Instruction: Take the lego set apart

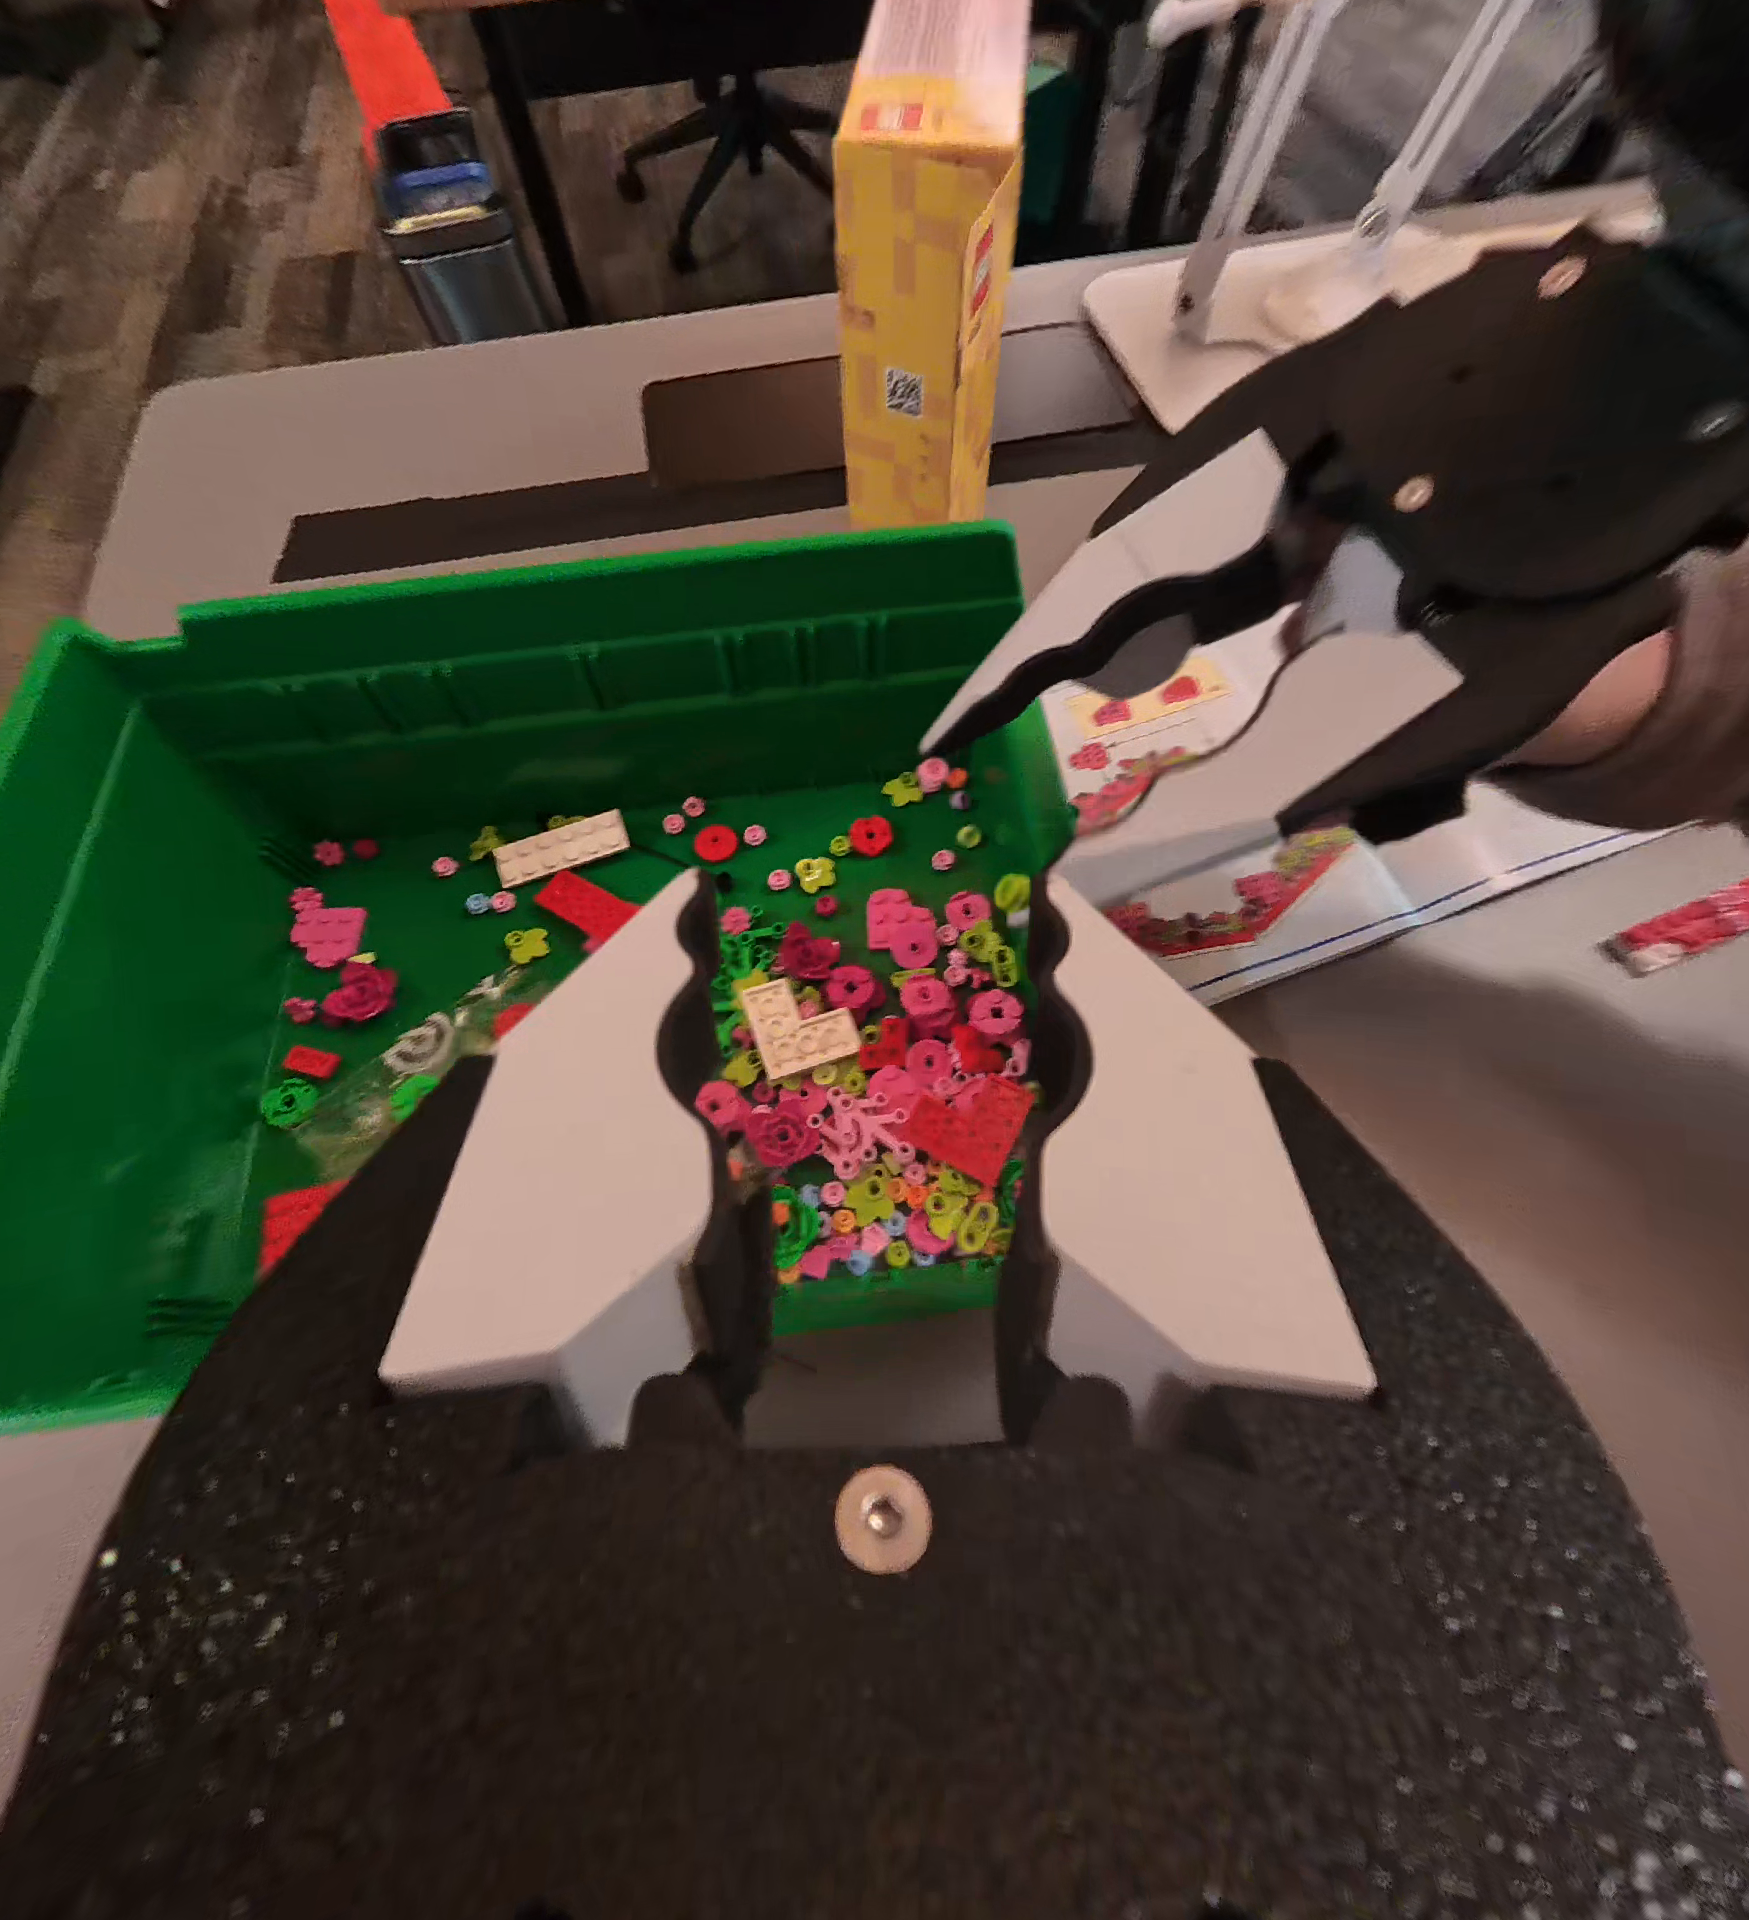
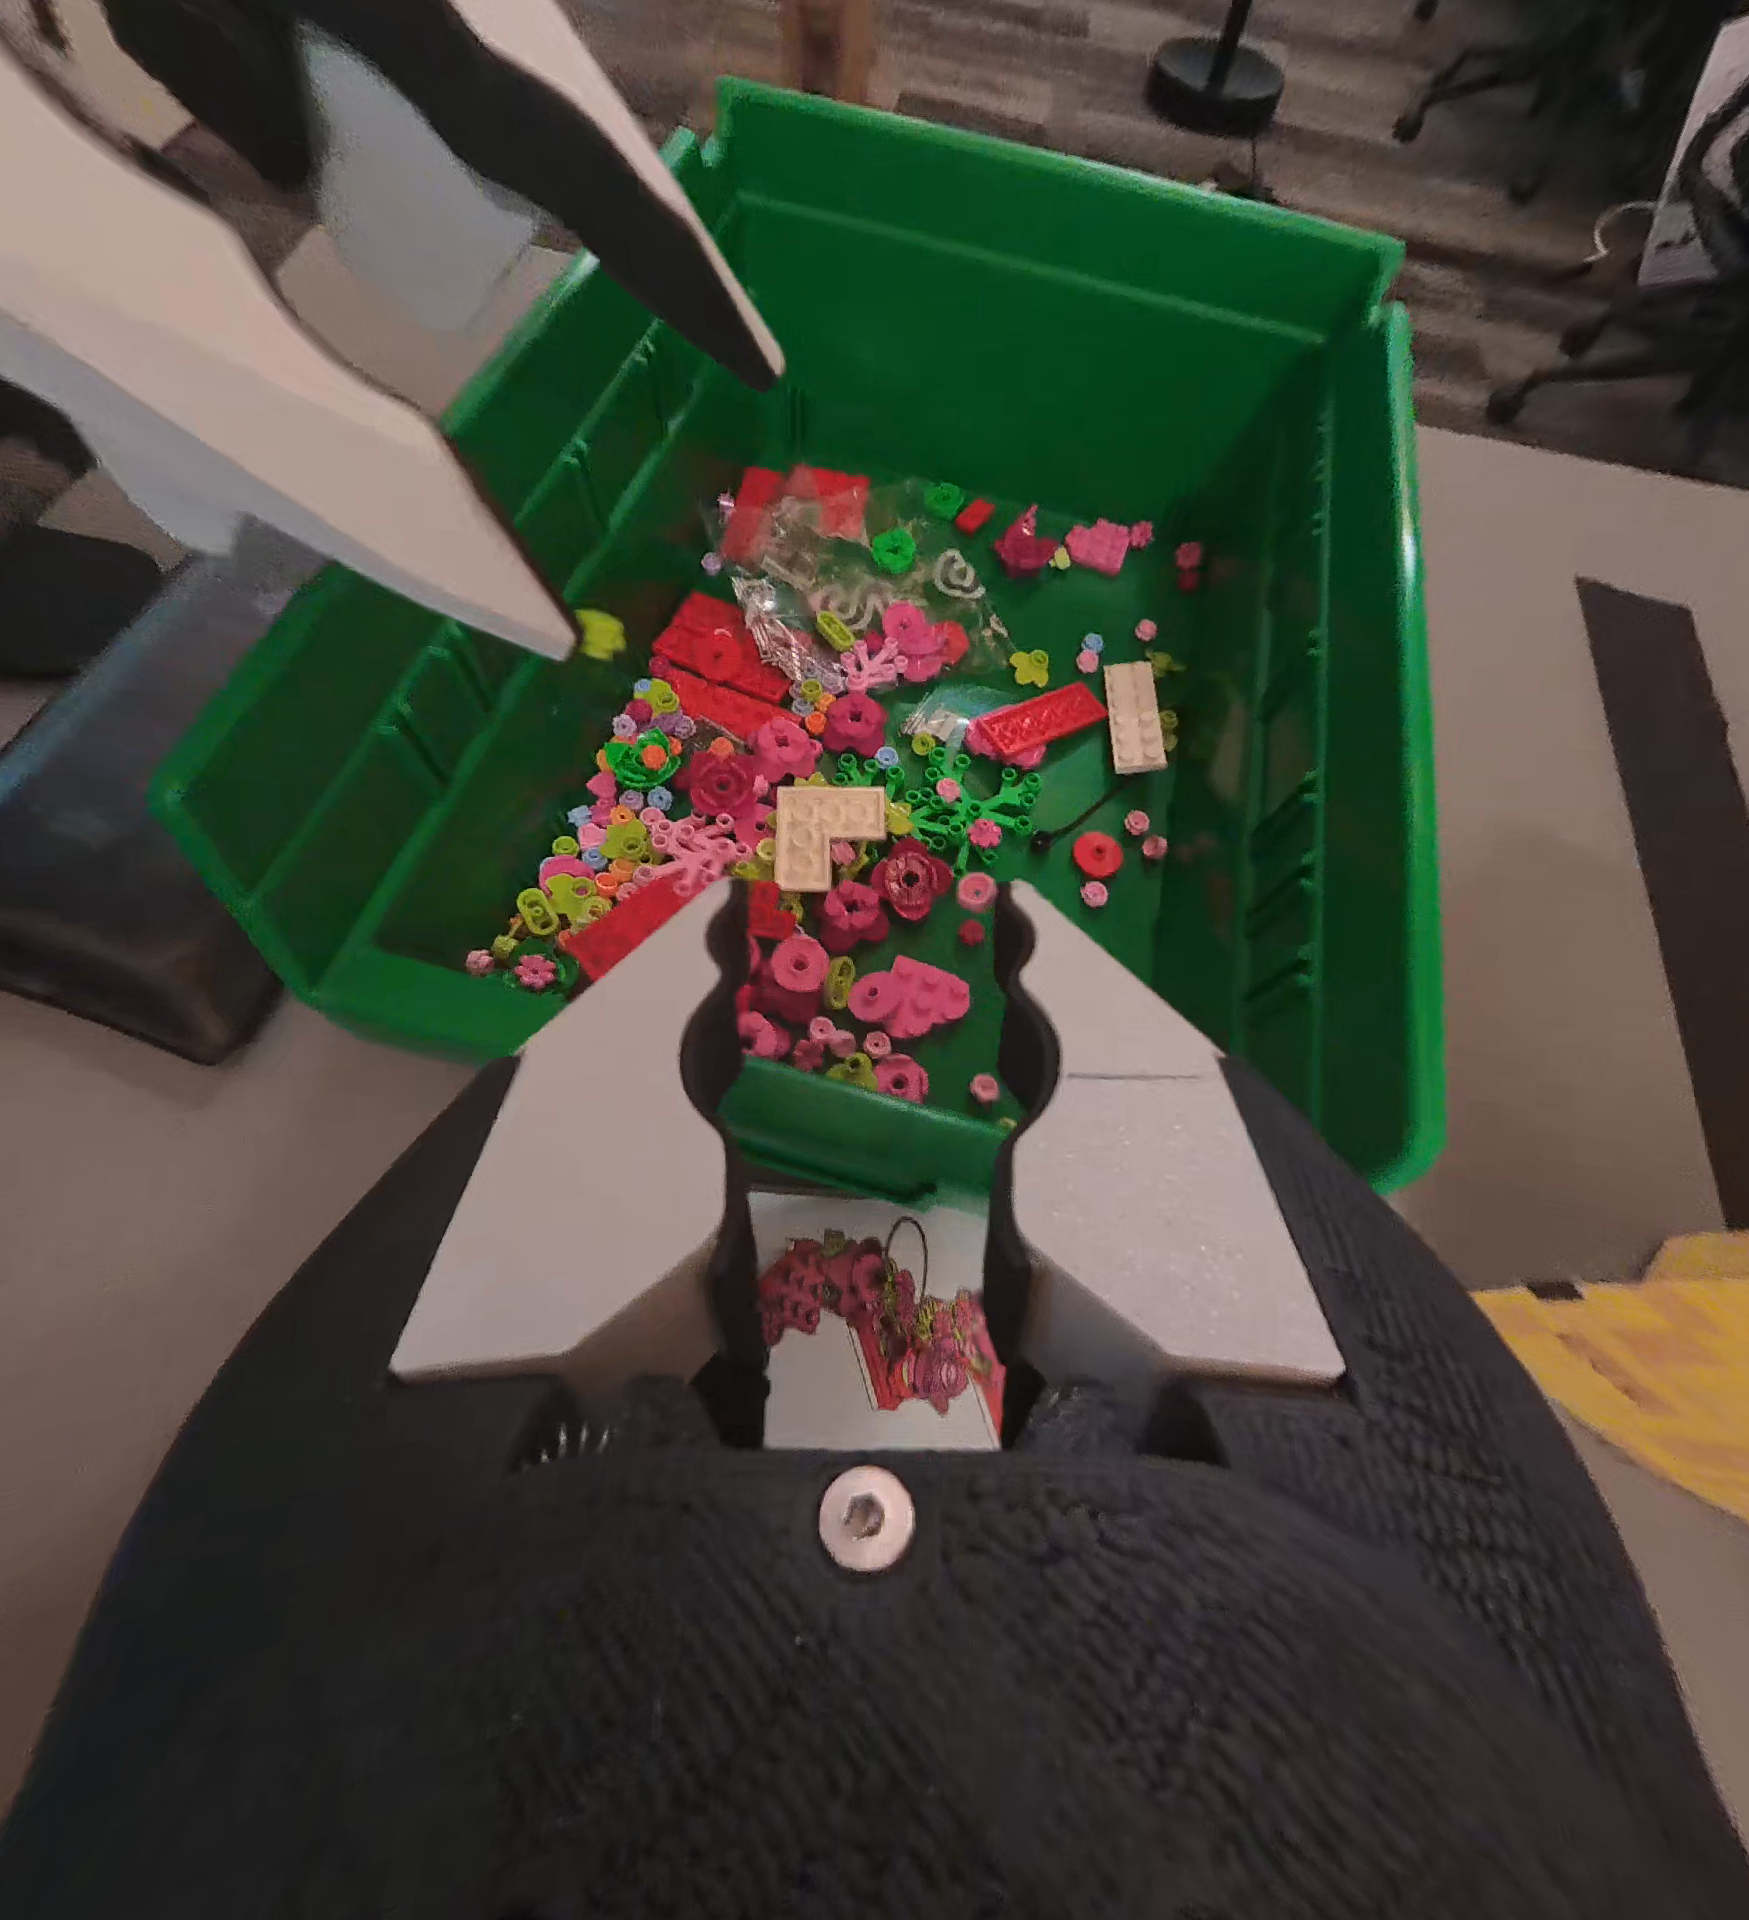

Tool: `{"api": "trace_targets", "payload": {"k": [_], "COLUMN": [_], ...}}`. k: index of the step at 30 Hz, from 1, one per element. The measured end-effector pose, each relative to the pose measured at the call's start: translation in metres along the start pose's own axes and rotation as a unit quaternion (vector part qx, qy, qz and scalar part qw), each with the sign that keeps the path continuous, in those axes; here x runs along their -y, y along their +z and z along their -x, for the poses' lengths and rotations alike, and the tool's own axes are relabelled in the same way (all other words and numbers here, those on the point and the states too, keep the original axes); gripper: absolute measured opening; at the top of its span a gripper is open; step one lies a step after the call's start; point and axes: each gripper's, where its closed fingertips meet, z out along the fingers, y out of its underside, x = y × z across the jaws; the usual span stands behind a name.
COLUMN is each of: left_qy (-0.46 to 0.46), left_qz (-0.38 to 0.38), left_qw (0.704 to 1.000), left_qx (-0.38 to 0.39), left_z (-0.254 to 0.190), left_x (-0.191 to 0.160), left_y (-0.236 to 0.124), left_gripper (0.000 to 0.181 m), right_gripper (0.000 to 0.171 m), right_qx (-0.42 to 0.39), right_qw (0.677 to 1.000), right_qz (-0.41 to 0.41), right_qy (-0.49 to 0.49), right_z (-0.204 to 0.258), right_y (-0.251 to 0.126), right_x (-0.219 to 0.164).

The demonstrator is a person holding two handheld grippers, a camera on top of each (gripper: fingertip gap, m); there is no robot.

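The yellow box (image 1: 917, 312) bears print and a code, unreadable here.

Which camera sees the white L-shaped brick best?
The right wrist view. There the white L-shaped brick lies in plain sight in the green bin, just past the fingertips. In the left wrist view it shows too, but squeezed between the left gripper fingers, among pink pieces.

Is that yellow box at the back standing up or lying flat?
Standing up. In the left wrist view the yellow box rises on its narrow end on the table behind the green bin.
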Motion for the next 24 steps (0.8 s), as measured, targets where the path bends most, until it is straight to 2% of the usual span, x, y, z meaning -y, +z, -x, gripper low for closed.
{"api": "trace_targets", "payload": {"k": [1,4,6,10,14,18,21,24], "left_qy": [-0.011,-0.084,-0.157,-0.253,-0.255,-0.238,-0.221,-0.183], "left_qz": [-0.007,-0.017,-0.026,-0.042,-0.076,-0.07,-0.074,-0.095], "left_qw": [1.0,0.992,0.974,0.933,0.928,0.932,0.939,0.945], "left_qx": [-0.02,-0.097,-0.164,-0.251,-0.261,-0.264,-0.253,-0.252], "left_z": [-0.002,-0.01,-0.015,-0.017,-0.024,-0.039,-0.048,-0.072], "left_x": [0.002,0.008,0.015,0.028,0.037,0.032,0.029,0.032], "left_y": [-0.001,-0.004,-0.009,-0.016,-0.023,-0.026,-0.029,-0.031], "left_gripper": [0.055,0.051,0.056,0.064,0.069,0.069,0.069,0.069], "right_gripper": [0.056,0.083,0.103,0.121,0.138,0.144,0.144,0.144], "right_qx": [0.02,0.118,0.133,0.128,0.142,0.137,0.126,0.092], "right_qw": [1.0,0.993,0.991,0.99,0.982,0.979,0.979,0.987], "right_qz": [-0.004,-0.003,0.006,0.054,0.125,0.146,0.154,0.13], "right_qy": [-0.01,0.001,0.01,-0.006,-0.008,-0.022,-0.033,-0.034], "right_z": [0.008,0.04,0.046,0.052,0.062,0.066,0.069,0.069], "right_y": [0.001,0.0,-0.002,-0.003,-0.003,-0.013,-0.035,-0.076], "right_x": [0.001,0.0,-0.003,-0.019,-0.045,-0.052,-0.052,-0.052]}}
